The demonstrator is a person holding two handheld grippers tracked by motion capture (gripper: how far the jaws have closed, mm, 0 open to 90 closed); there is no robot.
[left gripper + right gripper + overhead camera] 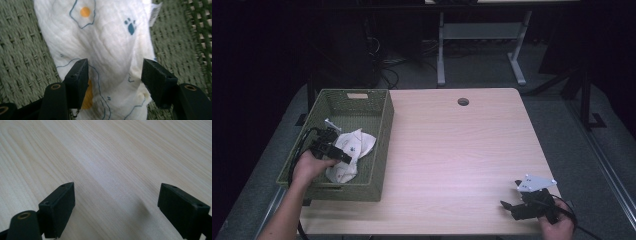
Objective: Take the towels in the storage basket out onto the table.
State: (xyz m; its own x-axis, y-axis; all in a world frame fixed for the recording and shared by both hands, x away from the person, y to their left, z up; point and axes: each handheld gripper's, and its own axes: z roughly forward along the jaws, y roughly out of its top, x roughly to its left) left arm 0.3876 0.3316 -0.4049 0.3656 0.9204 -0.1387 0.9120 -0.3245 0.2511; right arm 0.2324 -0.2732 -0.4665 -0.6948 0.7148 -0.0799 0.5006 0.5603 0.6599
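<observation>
Left gripper (pixel 113 75) jaws apart over cloth (pixel 105 47) in basket (pixel 379 145), probably pre-grasp; right gripper (pixel 116 207) apart, idle near-right.

Left gripper (pixel 343 156): black body, black cable looping from rear, small pale plate on top. In left gripper view, left gripper (pixel 113 75) shows two black rectangular pads with ribbed inner faces, small screw holes at the corners, brass-coloured rivets on black arms.

Right gripper (pixel 508 205): black, grey three-cornered plate with dark dots, black cable trailing. In right gripper view, right gripper (pixel 116 202) has same blocky pads, brass rivet at left.

Person's forearms bare, no sleeves in view.
</observation>
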